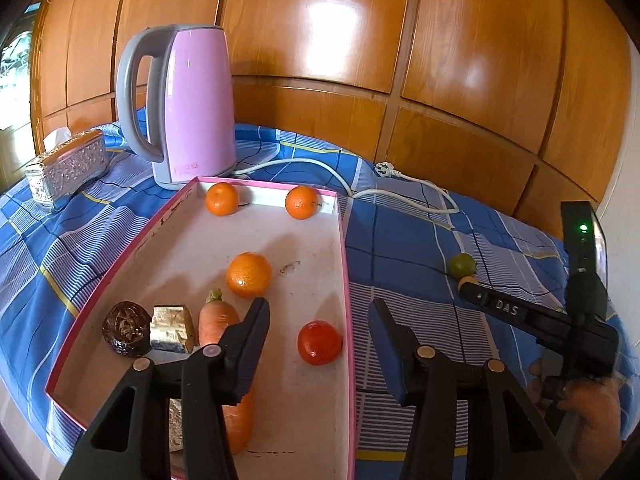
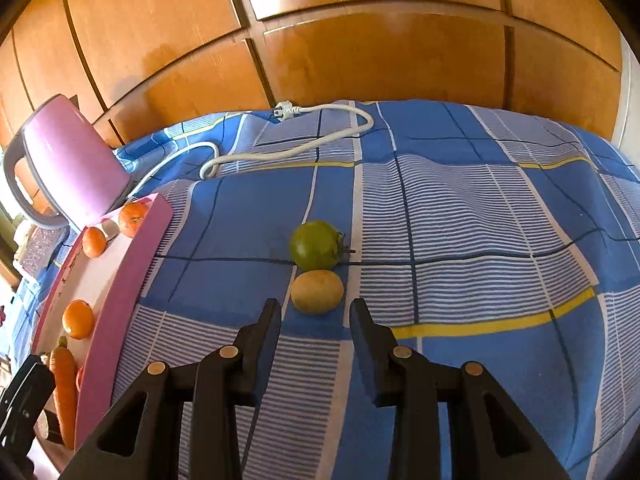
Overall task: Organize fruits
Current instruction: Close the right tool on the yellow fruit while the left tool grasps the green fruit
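A pink-rimmed tray [image 1: 345,240] holds three oranges [image 1: 248,274], a red tomato [image 1: 319,342], a carrot [image 1: 218,320], a dark round item [image 1: 126,329] and a foil-wrapped block [image 1: 171,329]. My left gripper [image 1: 318,322] is open and empty just above the tray, over the tomato. On the blue checked cloth a green fruit [image 2: 316,245] and a yellowish fruit [image 2: 317,291] lie touching. My right gripper [image 2: 316,320] is open and empty just short of the yellowish fruit. The tray's edge [image 2: 124,292] is at the left of the right wrist view.
A pink kettle [image 1: 192,104] stands behind the tray, its white cord and plug [image 1: 386,169] across the cloth. A silver patterned box [image 1: 66,170] sits at the far left. Wooden panels [image 1: 360,40] back the table. The right gripper's body [image 1: 560,320] shows at right.
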`<state>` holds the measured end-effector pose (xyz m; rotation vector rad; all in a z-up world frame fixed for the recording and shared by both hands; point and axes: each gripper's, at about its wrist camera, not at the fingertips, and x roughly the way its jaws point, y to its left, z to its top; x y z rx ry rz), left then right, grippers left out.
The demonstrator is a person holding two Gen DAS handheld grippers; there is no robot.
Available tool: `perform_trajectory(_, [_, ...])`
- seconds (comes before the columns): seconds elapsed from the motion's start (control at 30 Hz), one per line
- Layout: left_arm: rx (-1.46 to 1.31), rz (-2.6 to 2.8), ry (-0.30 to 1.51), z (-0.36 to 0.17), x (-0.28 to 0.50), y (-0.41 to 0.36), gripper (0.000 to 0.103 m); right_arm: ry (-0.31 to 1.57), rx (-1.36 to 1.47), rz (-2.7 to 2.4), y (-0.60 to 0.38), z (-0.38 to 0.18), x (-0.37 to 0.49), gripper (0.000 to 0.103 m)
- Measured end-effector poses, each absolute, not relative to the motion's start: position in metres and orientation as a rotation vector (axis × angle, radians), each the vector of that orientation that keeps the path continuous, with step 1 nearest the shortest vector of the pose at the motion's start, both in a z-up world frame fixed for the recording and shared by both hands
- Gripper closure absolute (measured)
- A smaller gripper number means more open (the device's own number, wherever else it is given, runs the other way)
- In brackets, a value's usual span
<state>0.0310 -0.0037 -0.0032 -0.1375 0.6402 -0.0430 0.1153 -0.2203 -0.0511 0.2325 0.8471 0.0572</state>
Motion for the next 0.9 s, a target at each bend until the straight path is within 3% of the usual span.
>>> perform_trajectory(0.33, [-0.142, -0.056, 0.65, -0.004, 0.033, -0.007, 0.051, 0.862, 0.241, 0.048, -0.221, -0.056, 0.127, 0.073])
perform_trajectory(0.77, [-0.08, -0.077, 0.648, -0.003, 0.032, -0.019, 0.051, 0.875, 0.156, 0.034, -0.217, -0.054, 0.114, 0.074])
perform_trajectory(0.9, [-0.059, -0.09, 0.652, -0.003, 0.035, -0.025, 0.057, 0.882, 0.124, 0.028, -0.215, -0.054, 0.109, 0.074])
